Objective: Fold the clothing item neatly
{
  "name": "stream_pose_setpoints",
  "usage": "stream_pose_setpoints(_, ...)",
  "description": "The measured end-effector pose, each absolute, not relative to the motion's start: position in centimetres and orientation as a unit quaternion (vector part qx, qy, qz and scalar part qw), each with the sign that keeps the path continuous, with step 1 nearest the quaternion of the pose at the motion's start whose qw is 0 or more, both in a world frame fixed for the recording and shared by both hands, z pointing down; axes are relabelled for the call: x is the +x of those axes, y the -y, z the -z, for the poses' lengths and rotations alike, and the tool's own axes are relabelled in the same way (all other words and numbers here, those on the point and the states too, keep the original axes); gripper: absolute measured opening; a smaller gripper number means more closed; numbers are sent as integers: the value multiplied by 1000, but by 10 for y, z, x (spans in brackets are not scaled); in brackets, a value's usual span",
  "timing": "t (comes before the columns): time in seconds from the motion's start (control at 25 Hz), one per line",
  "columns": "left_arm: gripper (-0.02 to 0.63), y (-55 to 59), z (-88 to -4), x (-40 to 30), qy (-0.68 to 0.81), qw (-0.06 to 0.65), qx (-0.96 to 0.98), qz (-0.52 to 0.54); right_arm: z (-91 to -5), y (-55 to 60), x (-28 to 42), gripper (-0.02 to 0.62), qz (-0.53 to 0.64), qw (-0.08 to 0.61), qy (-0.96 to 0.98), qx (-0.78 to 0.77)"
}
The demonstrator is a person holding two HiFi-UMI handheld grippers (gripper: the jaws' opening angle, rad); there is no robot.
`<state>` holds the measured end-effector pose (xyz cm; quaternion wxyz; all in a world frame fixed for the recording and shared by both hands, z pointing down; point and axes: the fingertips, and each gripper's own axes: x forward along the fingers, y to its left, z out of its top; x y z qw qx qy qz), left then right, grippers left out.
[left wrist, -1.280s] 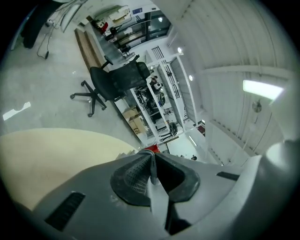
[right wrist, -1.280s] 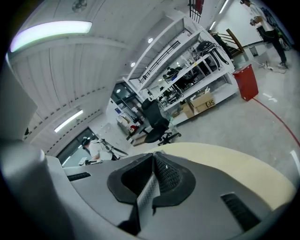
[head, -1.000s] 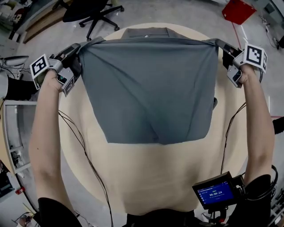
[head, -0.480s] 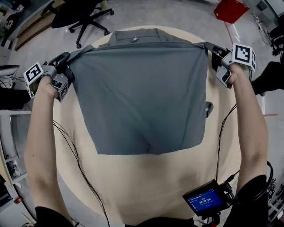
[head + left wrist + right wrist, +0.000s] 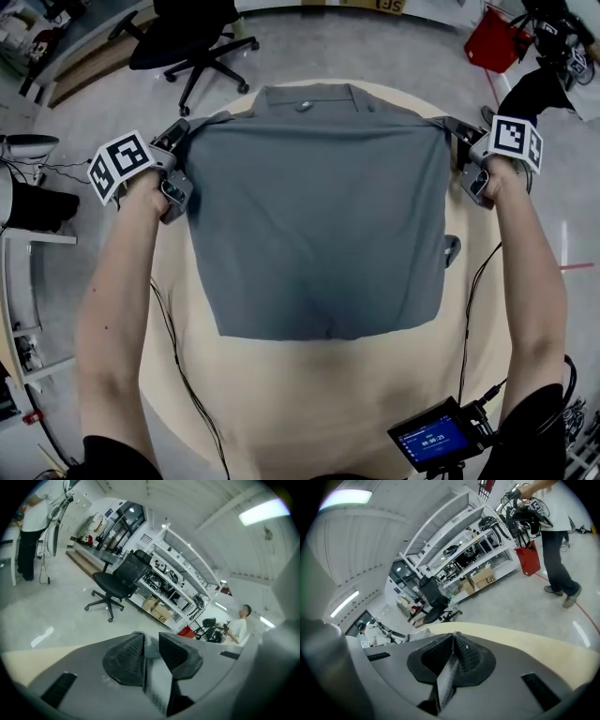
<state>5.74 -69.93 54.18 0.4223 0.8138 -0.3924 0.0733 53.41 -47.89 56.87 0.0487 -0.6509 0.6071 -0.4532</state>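
Indoors, shirt (image 5: 319, 225) on table (image 5: 328, 394); chair (image 5: 187, 37) beyond

Shirt (image 5: 319, 234): under layer mostly covered, collar alone showing; counter (image 5: 309, 394): near rim cut off; screen (image 5: 433, 438): text too small

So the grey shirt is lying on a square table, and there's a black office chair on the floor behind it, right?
Almost. The table is round, not square. The head view shows its curved edge all the way around. The rest is right: the grey shirt lies on it, and a black office chair stands on the floor behind it.
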Motion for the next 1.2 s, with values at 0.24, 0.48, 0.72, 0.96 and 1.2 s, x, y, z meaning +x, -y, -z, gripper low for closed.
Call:
stream_pose_setpoints(0.24,75,704,-566,40,413,521,746,-27,-578,476,541,23,467,72,-595,-650)
stream_pose_setpoints(0.48,96,696,-555,35,396,370,825,-161,-574,478,537,23,457,33,-599,-657)
stream_pose_setpoints(0.72,165,683,-537,52,373,249,875,-183,-570,477,541,25,438,22,-594,-675)
stream_pose_setpoints(0.96,236,689,-539,27,396,219,873,-181,-568,476,546,66,425,9,-593,-684)
stream_pose_setpoints(1.2,236,676,-527,47,361,183,900,-160,-556,481,545,144,411,23,-593,-691)
